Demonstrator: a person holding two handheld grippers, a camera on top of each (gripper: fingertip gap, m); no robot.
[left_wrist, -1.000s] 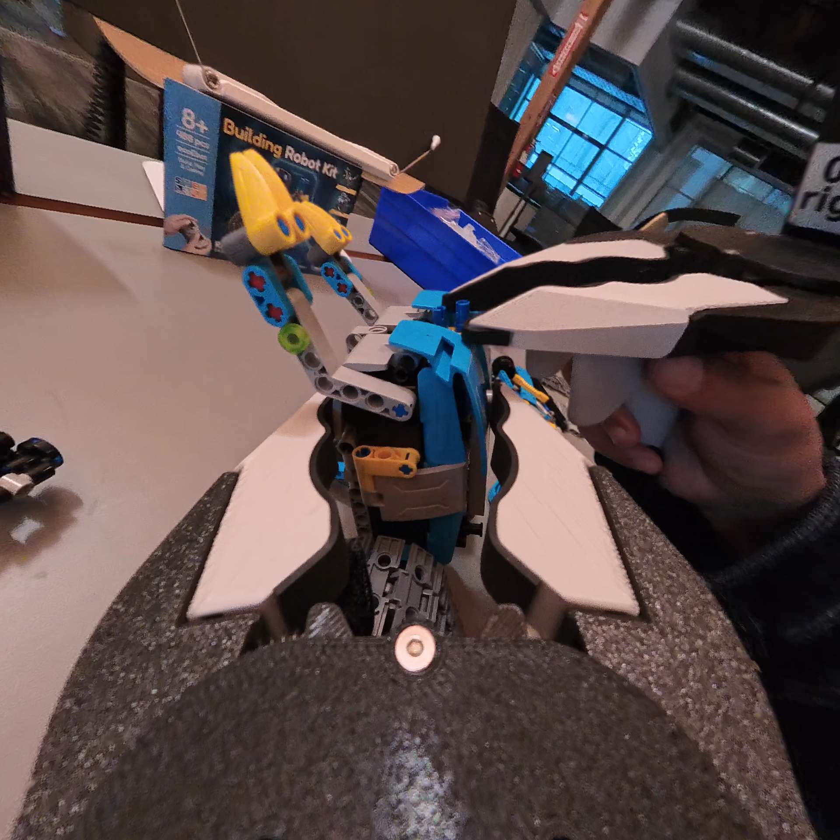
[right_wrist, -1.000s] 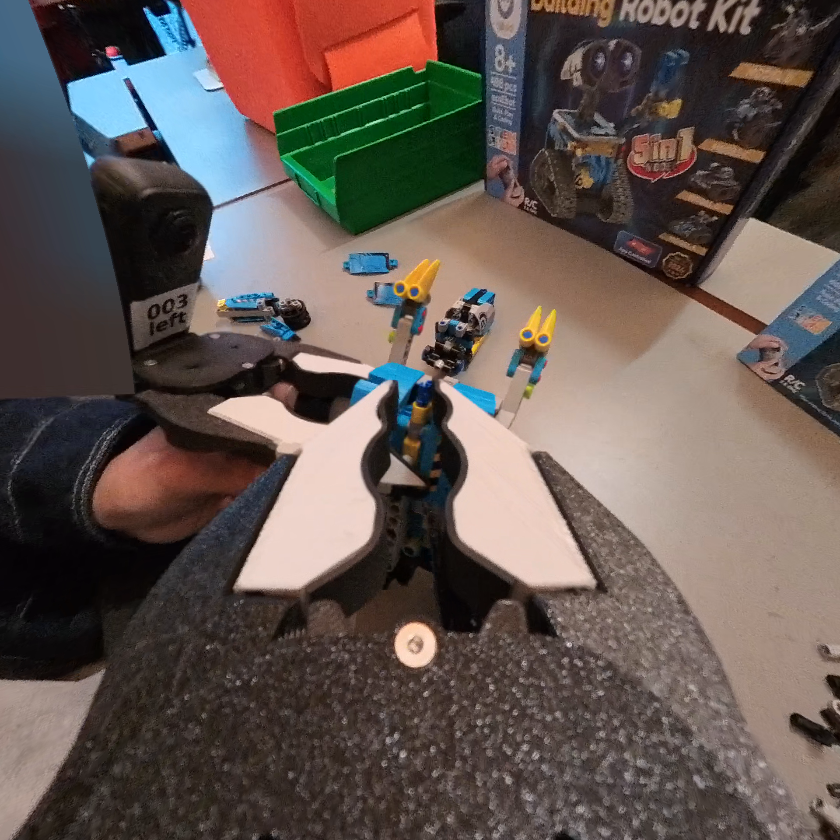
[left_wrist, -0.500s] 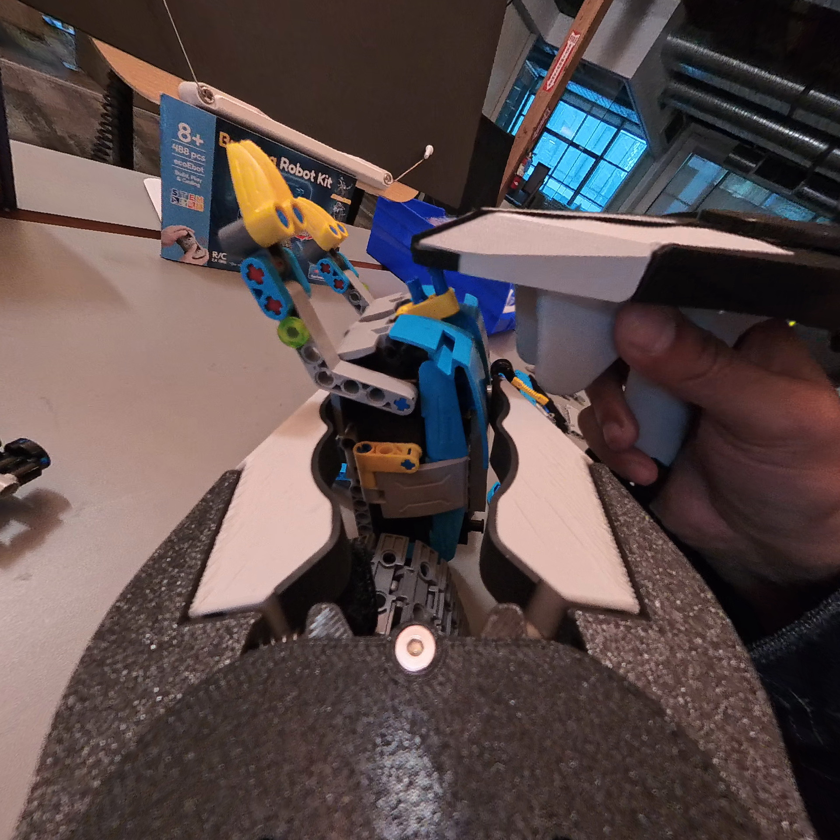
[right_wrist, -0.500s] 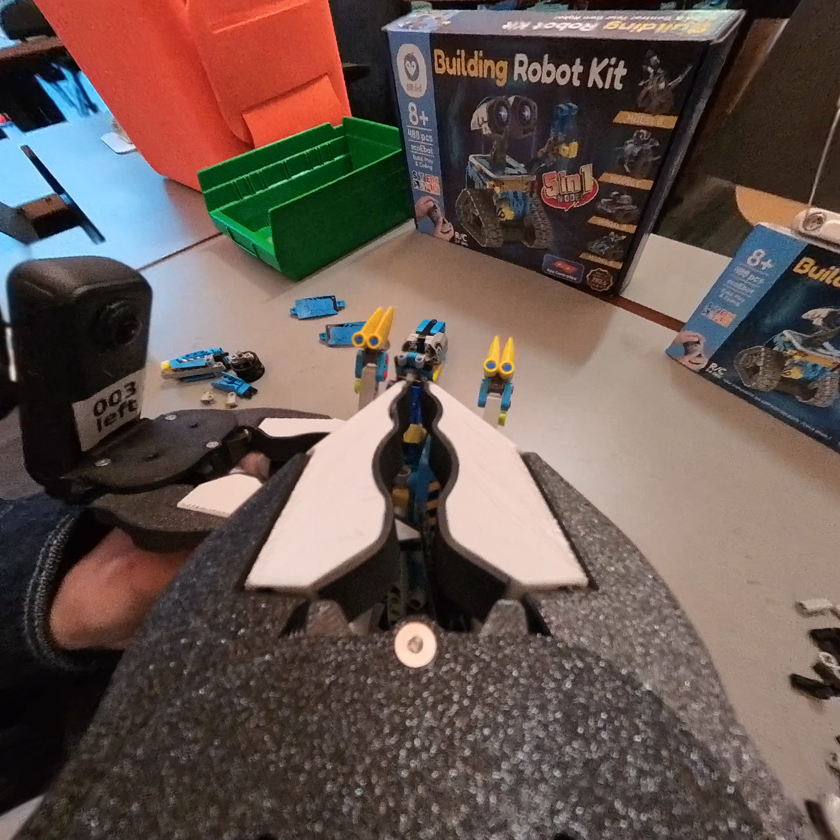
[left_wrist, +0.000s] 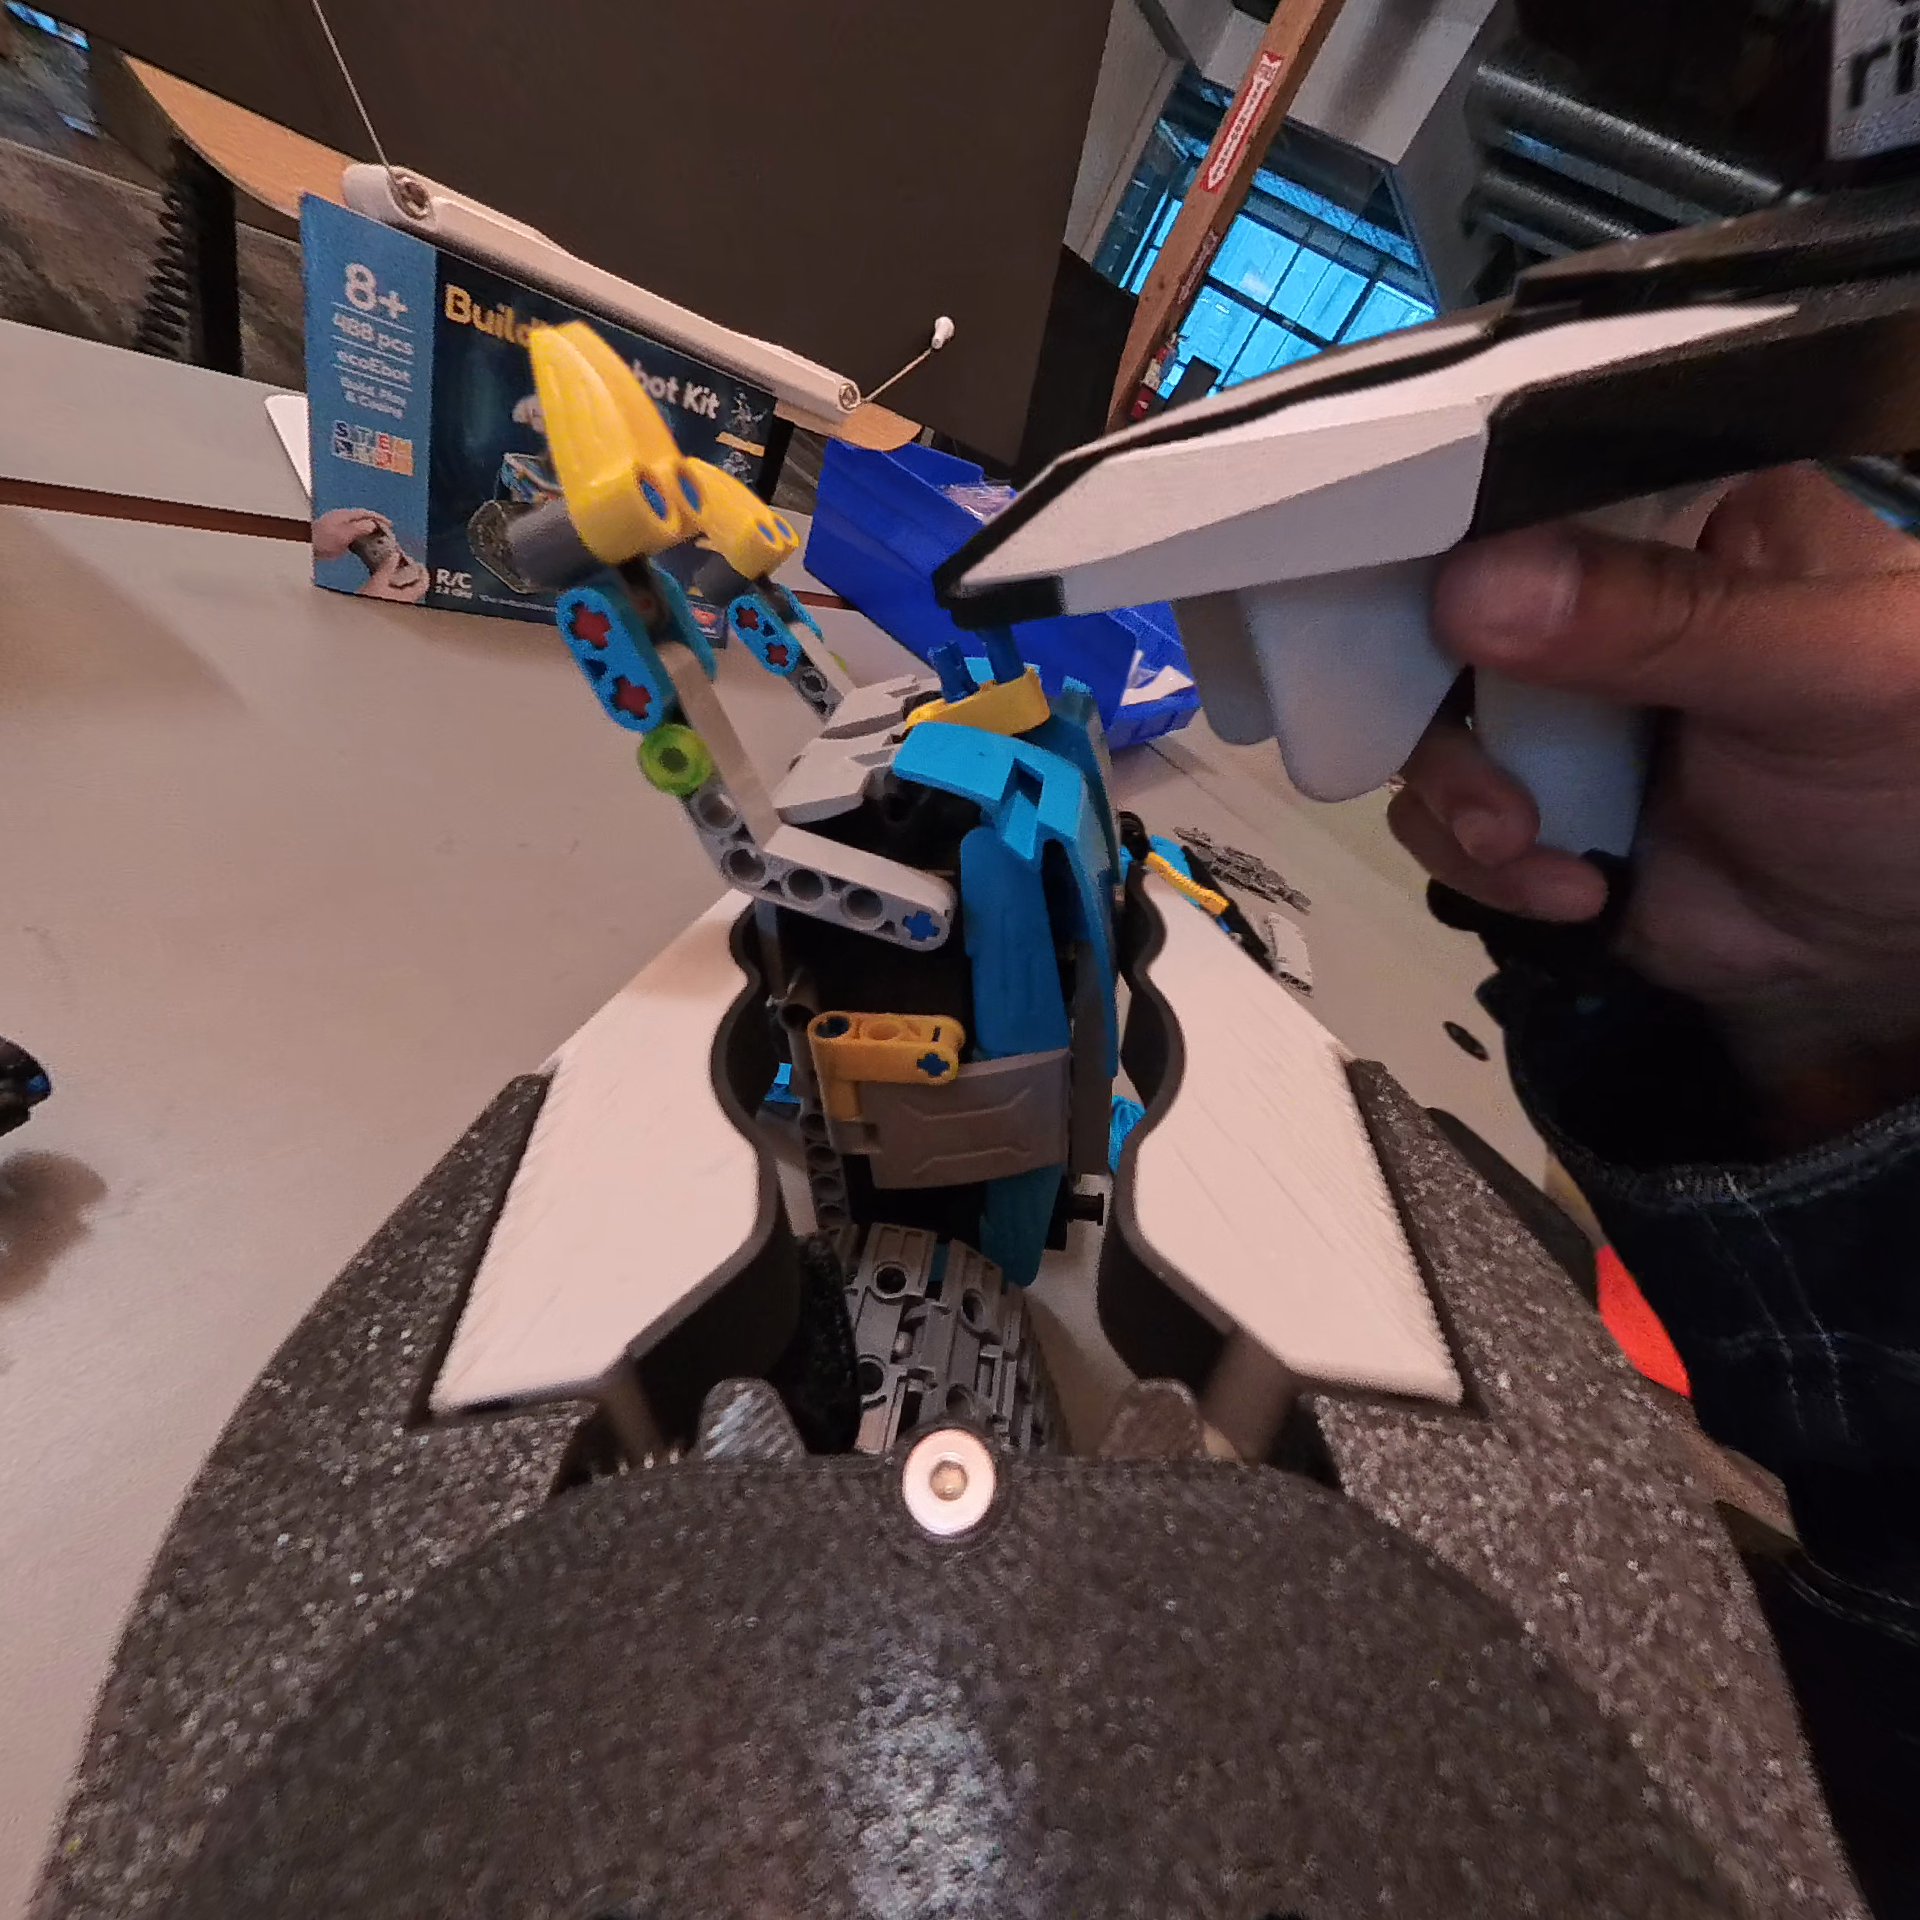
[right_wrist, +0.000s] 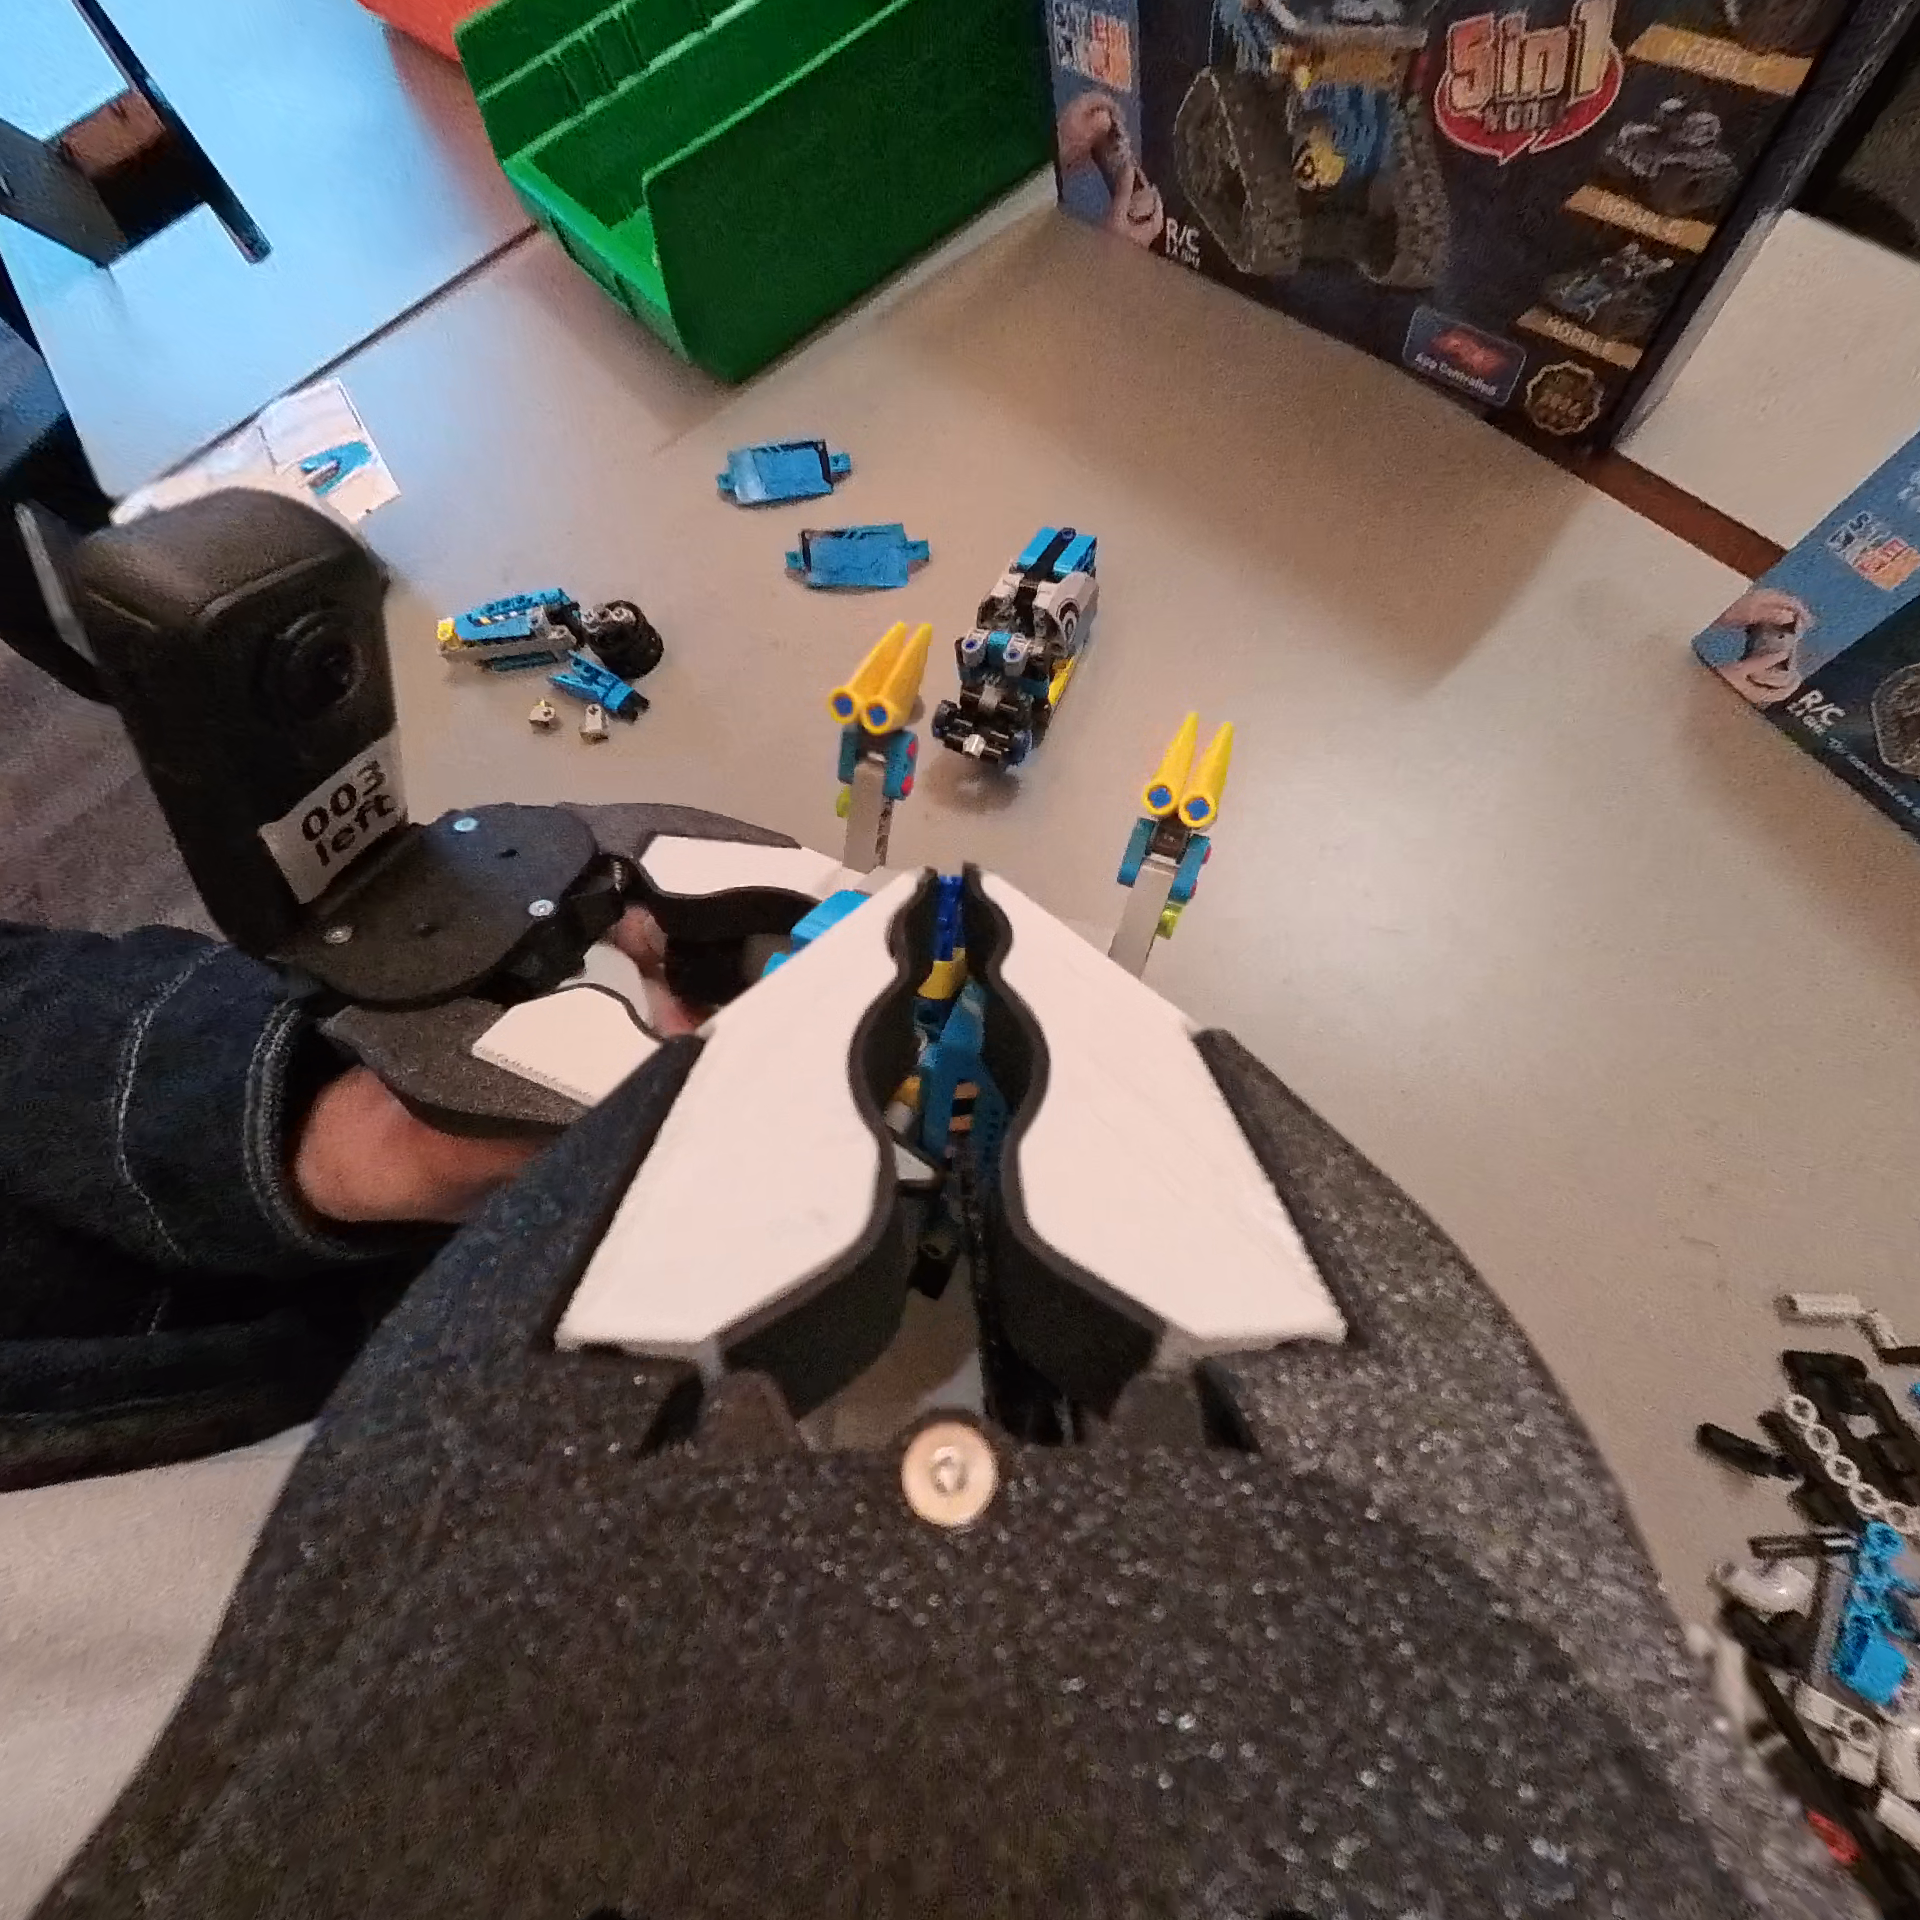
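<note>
My left gripper (left_wrist: 935, 914) is shut on the body of a blue, grey and black brick robot model (left_wrist: 997, 935) and holds it upright over the table. Two arms with yellow claws (left_wrist: 603, 457) stick up from the model. My right gripper (right_wrist: 948, 883) comes from above and is shut on a blue pin (right_wrist: 948, 920) at the model's top, above a yellow piece. In the left wrist view the right gripper (left_wrist: 966, 603) points down-left onto that pin (left_wrist: 997, 655). A hand (left_wrist: 1662, 665) holds its white handle.
On the table beyond lie a small brick vehicle (right_wrist: 1023, 655), two blue panels (right_wrist: 784, 473) and a small sub-assembly (right_wrist: 540, 634). A green bin (right_wrist: 769, 156) and a dark kit box (right_wrist: 1455, 187) stand behind. Loose black parts (right_wrist: 1849, 1507) lie right. A blue bin (left_wrist: 904, 520) stands beyond.
My right gripper rose from beside the model's top, then tipped down and closed narrower onto the blue pin. My left gripper has kept its hold on the model.
</note>
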